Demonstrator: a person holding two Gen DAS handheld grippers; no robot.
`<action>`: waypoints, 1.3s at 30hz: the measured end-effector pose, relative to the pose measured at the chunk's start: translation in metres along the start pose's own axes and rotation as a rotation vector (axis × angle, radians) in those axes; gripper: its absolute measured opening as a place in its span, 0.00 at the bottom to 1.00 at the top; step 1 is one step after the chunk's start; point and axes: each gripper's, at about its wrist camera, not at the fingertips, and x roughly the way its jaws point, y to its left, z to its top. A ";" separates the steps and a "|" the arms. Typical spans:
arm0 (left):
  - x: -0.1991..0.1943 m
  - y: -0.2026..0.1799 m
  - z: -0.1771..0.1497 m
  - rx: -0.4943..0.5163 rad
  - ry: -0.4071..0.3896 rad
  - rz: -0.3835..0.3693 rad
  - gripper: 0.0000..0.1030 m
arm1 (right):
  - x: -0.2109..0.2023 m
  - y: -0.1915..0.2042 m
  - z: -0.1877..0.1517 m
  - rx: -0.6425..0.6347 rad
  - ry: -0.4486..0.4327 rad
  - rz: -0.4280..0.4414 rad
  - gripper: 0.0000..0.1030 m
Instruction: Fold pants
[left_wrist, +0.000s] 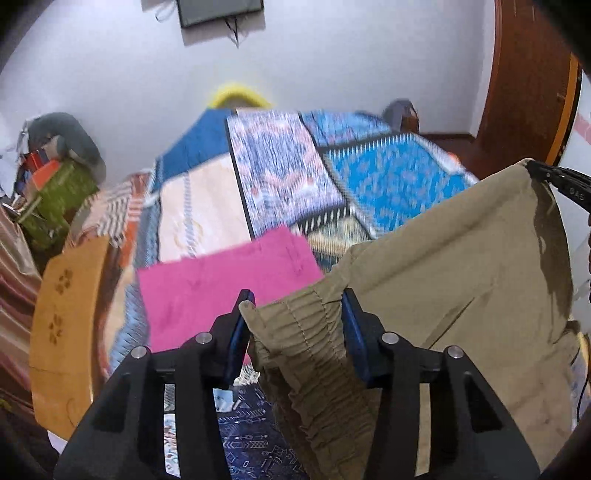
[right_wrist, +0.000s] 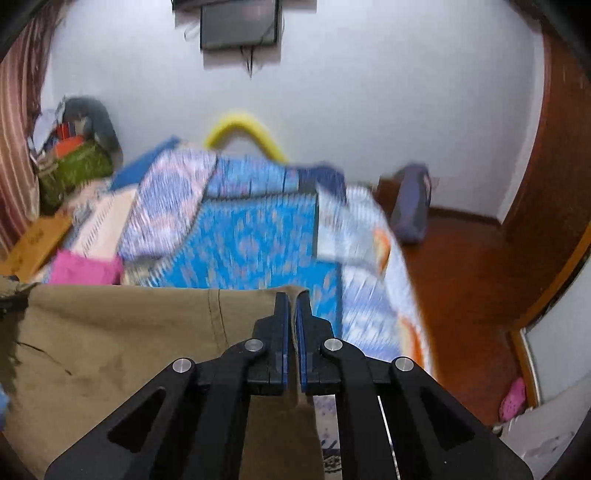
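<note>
A: Where are the pants relative to the bed?

B: Your khaki pants (left_wrist: 454, 280) are lifted above the near end of the bed (left_wrist: 288, 173), stretched between your two grippers. The pink cloth (left_wrist: 225, 288) lies flat on the bed's patterned cover, just behind the pants.

A: What is my left gripper doing?

B: Your left gripper (left_wrist: 297, 302) stands wide, with the gathered elastic waistband bunched between its blue pads (left_wrist: 352, 332). The pads sit against the fabric on both sides, so it is pinching that thick bunch of the pants.

A: And my right one?

B: Your right gripper (right_wrist: 291, 299) is pressed nearly together, clamping a thin edge of the pants at their top corner. From the left wrist view you can see it at the far upper corner of the cloth (left_wrist: 554, 181).

A: Anything else by the bed?

B: A yellow curved piece (right_wrist: 243, 129) rises behind the bed's far end, and a screen (right_wrist: 240, 22) hangs on the wall above it.
</note>
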 end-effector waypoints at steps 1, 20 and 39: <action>-0.009 0.001 0.003 -0.005 -0.015 0.000 0.46 | -0.008 0.002 0.006 -0.003 -0.011 0.006 0.03; -0.136 -0.017 -0.063 0.015 -0.104 -0.069 0.45 | -0.158 -0.003 -0.058 0.227 -0.092 0.155 0.03; -0.161 -0.036 -0.194 0.035 -0.016 -0.100 0.45 | -0.220 0.028 -0.185 0.201 0.040 0.173 0.03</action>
